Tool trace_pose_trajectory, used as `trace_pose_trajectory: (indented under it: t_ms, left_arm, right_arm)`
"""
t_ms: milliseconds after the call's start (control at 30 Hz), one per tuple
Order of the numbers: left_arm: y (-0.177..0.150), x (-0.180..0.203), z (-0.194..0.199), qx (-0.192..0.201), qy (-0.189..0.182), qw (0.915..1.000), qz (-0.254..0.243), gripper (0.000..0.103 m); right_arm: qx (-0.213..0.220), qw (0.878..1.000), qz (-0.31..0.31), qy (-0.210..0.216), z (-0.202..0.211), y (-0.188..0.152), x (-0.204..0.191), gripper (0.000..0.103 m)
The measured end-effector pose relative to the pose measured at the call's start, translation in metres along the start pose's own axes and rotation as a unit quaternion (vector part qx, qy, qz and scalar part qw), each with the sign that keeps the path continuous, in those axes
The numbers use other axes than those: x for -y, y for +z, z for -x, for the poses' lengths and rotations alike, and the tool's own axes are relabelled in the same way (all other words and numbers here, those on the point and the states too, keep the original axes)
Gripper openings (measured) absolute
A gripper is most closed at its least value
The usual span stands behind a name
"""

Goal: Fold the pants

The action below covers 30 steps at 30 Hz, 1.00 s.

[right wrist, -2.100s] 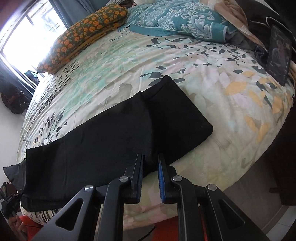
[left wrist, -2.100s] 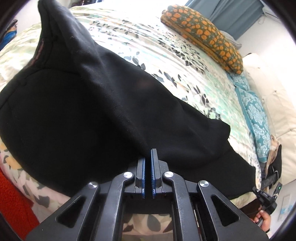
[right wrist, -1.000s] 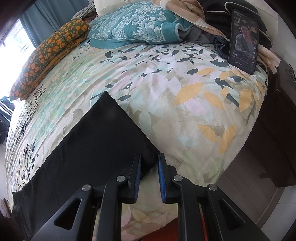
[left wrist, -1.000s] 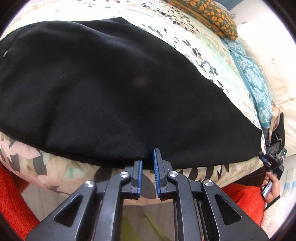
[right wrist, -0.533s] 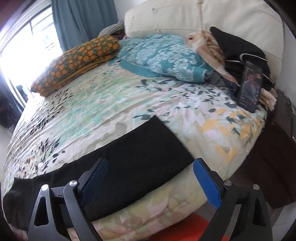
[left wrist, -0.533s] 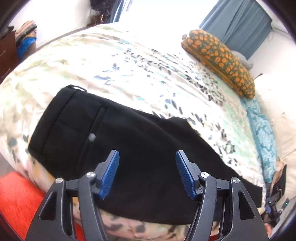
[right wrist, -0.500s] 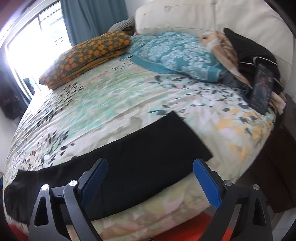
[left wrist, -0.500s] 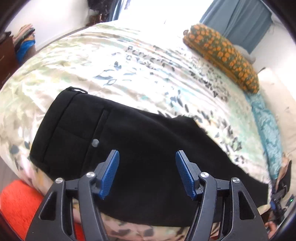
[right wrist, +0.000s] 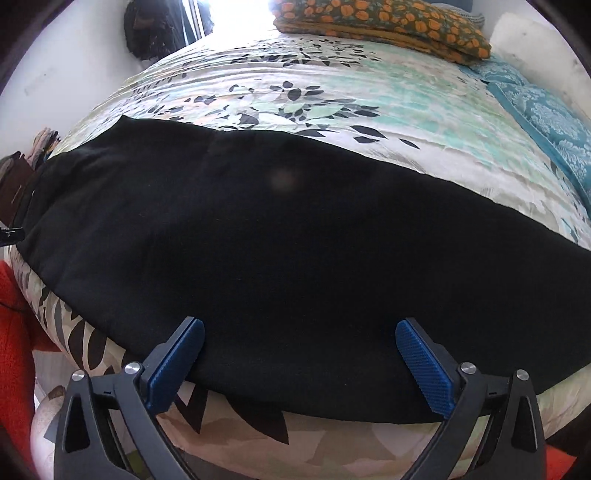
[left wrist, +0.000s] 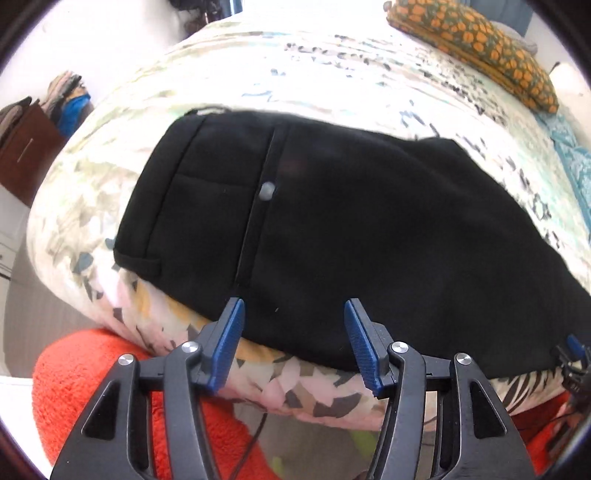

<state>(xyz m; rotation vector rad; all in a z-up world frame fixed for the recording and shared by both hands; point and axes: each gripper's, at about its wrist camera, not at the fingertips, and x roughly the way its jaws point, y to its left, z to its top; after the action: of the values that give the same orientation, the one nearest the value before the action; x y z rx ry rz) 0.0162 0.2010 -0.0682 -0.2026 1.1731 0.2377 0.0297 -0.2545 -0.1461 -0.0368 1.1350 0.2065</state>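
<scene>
Now both claws, left (left wrist: pixel 293 341) narrowing, right (right wrist: pixel 300 360) widening, empty.

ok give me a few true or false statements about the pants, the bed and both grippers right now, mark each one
1. The black pants lie spread flat on the floral bedspread. True.
2. The left gripper is clamped on the pants' edge. False: its blue pads stand apart, closing slightly, gripping no cloth.
3. The right gripper is open, with nothing pinched. True; its jaws are opening wide over the pants' near edge.
4. An orange-patterned pillow sits at the far end of the bed. True.
5. The pants' waistband end is folded over the legs. False: it lies flat on the bedspread.
</scene>
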Motion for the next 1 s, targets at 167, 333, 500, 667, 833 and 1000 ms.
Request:
trace_pose_trajectory:
  t_ms: [167,333,500,667,833,1000]
  left_arm:
    - [0.044,0.043,0.005,0.065,-0.028,0.9959,-0.056,0.071]
    - [0.078,0.067,-0.057,0.023,0.06,0.9942,-0.086,0.071]
    - [0.043,0.069,-0.061,-0.006,0.126,0.9799,-0.155,0.072]
    - [0.064,0.087,-0.038,0.02,0.04,0.9885,-0.144,0.071]
    - [0.105,0.132,-0.056,0.004,-0.053,0.9885,-0.141,0.071]
    - [0.133,0.163,-0.119,-0.031,-0.009,0.9896,-0.14,0.075]
  right_arm:
    - [0.016,1.0,0.004,-0.017,0.0,-0.005,-0.004,0.103]
    - [0.023,1.0,0.0,-0.013,0.0,-0.003,-0.002,0.103]
    - [0.028,1.0,-0.001,-0.012,0.001,-0.005,-0.001,0.103]
    - [0.026,1.0,-0.001,-0.008,-0.001,-0.004,0.0,0.103]
    - [0.027,1.0,-0.001,-0.009,-0.001,-0.003,0.0,0.103]
    - [0.036,0.999,0.0,-0.01,0.0,-0.006,-0.001,0.103]
